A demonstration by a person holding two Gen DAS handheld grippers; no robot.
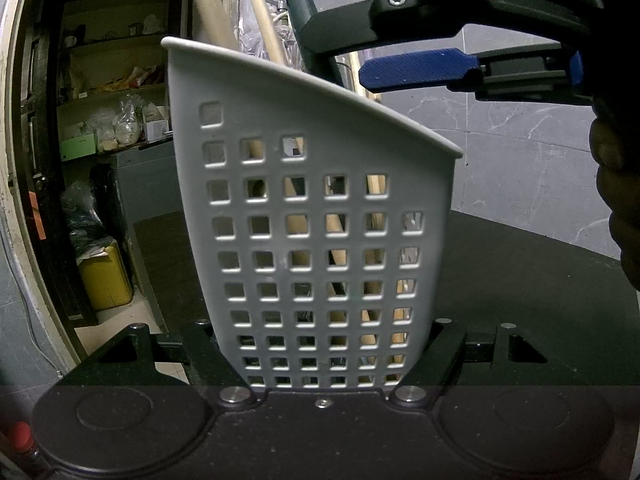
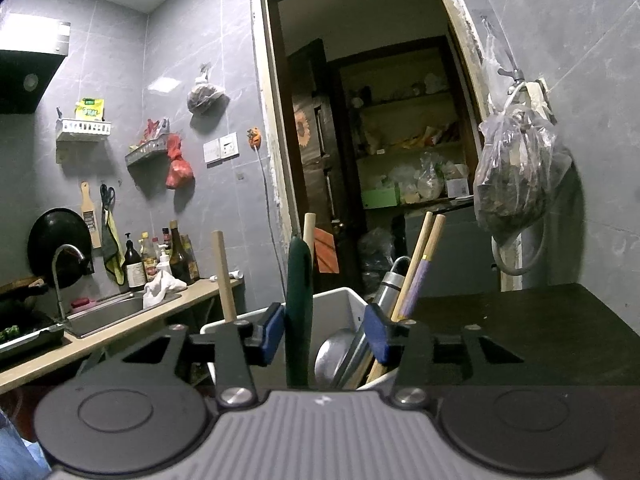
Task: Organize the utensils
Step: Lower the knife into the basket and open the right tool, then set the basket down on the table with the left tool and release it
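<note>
The black table (image 2: 540, 340) carries a grey perforated holder (image 1: 320, 208), standing upright near its edge. The left gripper (image 1: 324, 364) has its jaws around the holder's base, the wall filling the gap between them, so it looks clamped to steady it. Inside the holder stand wooden handles (image 2: 430, 248), a steel ladle (image 2: 340, 350) and a dark green handle (image 2: 299, 304).

The right gripper (image 2: 324, 332) hovers over the rim with jaws spread, the green handle upright between the blue pads (image 2: 272, 330), near the left one; I can't tell if it touches.

My guess is that this utensil is being placed or released. Best to keep the holder pinned, lift the right gripper straight up, and avoid snagging neighbouring handles.
</note>
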